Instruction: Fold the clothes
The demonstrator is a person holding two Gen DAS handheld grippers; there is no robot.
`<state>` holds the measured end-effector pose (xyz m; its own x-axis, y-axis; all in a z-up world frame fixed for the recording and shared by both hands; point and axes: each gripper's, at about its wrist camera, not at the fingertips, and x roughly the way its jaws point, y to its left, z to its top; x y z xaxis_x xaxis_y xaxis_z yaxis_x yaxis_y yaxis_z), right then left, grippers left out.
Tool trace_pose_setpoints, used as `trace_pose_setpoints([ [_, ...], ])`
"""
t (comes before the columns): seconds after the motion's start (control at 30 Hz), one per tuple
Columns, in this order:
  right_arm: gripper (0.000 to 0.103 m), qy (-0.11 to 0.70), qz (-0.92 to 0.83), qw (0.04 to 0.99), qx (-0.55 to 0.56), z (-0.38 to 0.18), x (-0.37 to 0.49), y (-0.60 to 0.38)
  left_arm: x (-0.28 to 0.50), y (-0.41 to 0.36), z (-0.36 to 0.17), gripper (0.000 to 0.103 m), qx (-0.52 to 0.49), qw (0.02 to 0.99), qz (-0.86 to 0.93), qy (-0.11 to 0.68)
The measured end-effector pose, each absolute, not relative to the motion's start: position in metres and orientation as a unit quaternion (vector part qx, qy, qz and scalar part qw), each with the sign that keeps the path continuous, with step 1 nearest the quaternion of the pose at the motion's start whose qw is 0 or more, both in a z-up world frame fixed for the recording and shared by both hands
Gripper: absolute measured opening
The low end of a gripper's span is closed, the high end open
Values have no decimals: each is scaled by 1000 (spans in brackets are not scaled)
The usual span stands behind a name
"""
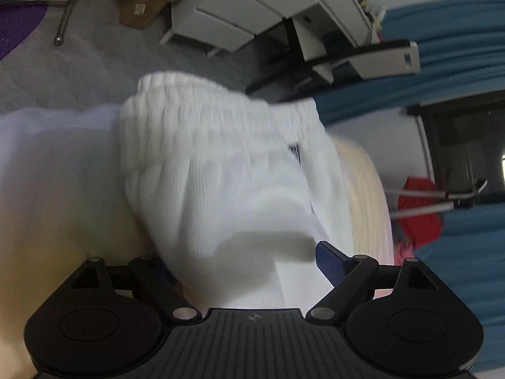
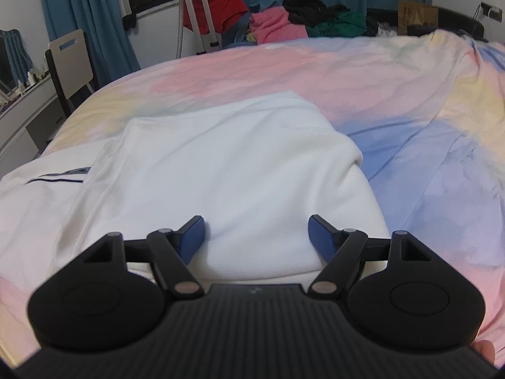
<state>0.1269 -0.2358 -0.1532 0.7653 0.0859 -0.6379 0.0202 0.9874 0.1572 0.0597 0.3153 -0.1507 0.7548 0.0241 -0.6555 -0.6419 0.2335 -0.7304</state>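
**Fold clothes, view along each gripper.**

Left gripper (image 1: 246,265): jaws standing wide apart, with a bunch of white garment (image 1: 221,195) filling the gap between them. 1 blue pad (image 1: 328,260) visible at the right, just beside the cloth. The other pad is hidden behind the fabric, so contact cannot be told through the blur. No clamping evident. Ribbed band (image 1: 214,117) of the garment lying ahead of the jaws, running crosswise to the pointing line.

Right gripper (image 2: 255,230): both pads apart and nothing between them, poised low over a white garment (image 2: 221,164) folded flat on the pastel bedspread (image 2: 315,69). Folded panel directly ahead and beneath, its long axis running away along the pointing line, its near edge just below the pads. Navy stripe (image 2: 56,178) on a lower white layer off to the left of the jaws, spreading beyond the folded panel. Not clear whether the cloth in the 2 views is 1 piece.

Judged stage: fold partly made, left side unfinished. Judged key relation for the next move: loose cloth already between the left jaws and nearer that hand, folded panel square ahead of the right. Likely need: left to close on the band and carry it across the panel's long axis, right to steady the near edge. Risk: slack fabric slipping from jaws this wide.
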Motion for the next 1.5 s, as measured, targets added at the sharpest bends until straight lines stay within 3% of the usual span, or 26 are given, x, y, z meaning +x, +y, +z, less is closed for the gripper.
trace_pose_setpoints([
  [0.17, 74, 290, 62, 954, 45, -139, 117, -213, 60, 321, -150, 46, -537, 766, 249, 252],
  [0.27, 74, 318, 90, 944, 9, -151, 122, -193, 60, 321, -139, 25, -503, 789, 253, 244],
  [0.37, 74, 336, 98, 937, -23, -164, 126, -182, 67, 305, -117, 16, -441, 829, 255, 228],
  [0.63, 74, 312, 41, 948, 52, -139, 125, -222, 88, 217, -31, 13, -236, 932, 234, 144],
  [0.93, 74, 213, -72, 968, 113, -98, 112, -291, 118, -1, 29, 12, -53, 990, 128, 30],
  [1.1, 74, 170, -124, 966, 150, -87, 108, -334, 134, -124, 6, 11, 12, 998, 62, 8],
  [1.23, 74, 155, -155, 951, 217, -94, 104, -374, 146, -205, -47, 11, 83, 996, 0, 28],
  [1.37, 77, 156, -163, 934, 278, -106, 104, -398, 148, -261, -116, 11, 183, 978, -67, 73],
  [1.5, 77, 162, -141, 927, 306, -115, 109, -404, 155, -270, -146, 16, 236, 961, -96, 104],
])
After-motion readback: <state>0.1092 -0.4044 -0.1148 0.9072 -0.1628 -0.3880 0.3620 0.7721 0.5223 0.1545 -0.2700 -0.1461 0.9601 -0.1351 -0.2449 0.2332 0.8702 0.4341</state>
